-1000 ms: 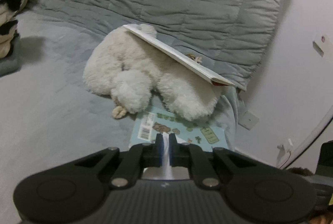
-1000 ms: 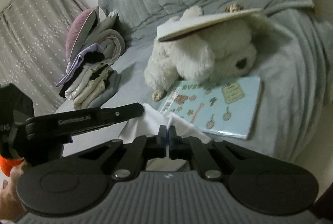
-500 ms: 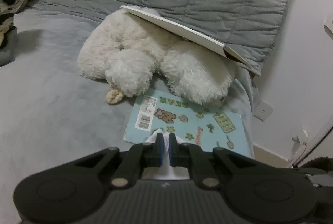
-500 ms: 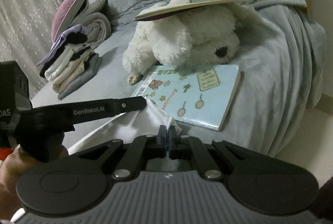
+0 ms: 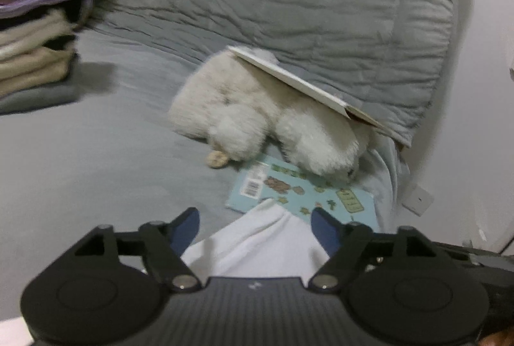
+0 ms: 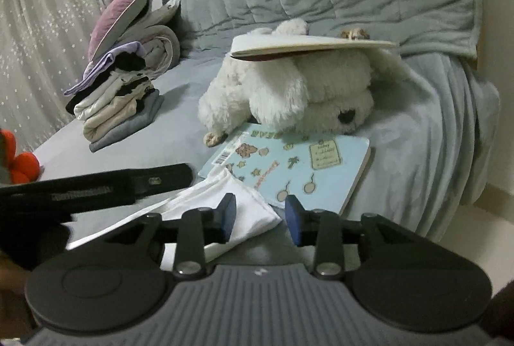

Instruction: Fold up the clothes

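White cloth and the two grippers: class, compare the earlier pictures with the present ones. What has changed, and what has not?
Both grippers have let go. A second ago each was shut on the white cloth; now the left gripper and right gripper are opening, and the cloth lies loose on the bed, its corner overlapping the blue book. The plush dog, the card on it and the folded pile stayed put.

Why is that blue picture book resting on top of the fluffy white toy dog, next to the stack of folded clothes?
It isn't on top. The blue picture book lies flat on the bed, partly under the toy dog, as the right wrist view shows. A different, cream-coloured book rests on the dog.
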`<act>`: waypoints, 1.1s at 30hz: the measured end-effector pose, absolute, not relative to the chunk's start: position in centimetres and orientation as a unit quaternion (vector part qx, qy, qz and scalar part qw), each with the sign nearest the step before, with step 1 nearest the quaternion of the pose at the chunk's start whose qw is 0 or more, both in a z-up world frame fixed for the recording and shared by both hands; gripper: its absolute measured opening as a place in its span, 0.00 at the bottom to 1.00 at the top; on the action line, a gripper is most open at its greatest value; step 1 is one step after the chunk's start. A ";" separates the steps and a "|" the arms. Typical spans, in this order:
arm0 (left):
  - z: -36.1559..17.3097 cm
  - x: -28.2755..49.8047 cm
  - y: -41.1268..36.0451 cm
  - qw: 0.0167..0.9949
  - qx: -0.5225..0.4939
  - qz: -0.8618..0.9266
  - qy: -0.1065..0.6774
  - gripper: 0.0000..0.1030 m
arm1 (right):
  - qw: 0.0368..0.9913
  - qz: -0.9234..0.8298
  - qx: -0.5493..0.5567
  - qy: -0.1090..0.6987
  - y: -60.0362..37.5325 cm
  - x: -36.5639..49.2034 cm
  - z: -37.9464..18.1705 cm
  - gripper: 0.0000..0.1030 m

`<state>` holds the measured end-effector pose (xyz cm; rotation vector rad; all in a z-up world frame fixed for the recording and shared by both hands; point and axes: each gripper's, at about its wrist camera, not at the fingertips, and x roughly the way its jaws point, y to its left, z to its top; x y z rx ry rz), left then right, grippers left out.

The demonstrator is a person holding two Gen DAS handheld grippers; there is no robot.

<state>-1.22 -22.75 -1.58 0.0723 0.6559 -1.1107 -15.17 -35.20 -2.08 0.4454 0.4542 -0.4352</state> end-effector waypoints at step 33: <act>-1.1 1.3 0.9 0.873 -0.031 -0.383 0.301 0.99 | 0.947 -0.094 0.064 0.300 -23.5 -9.4 -1.7 0.46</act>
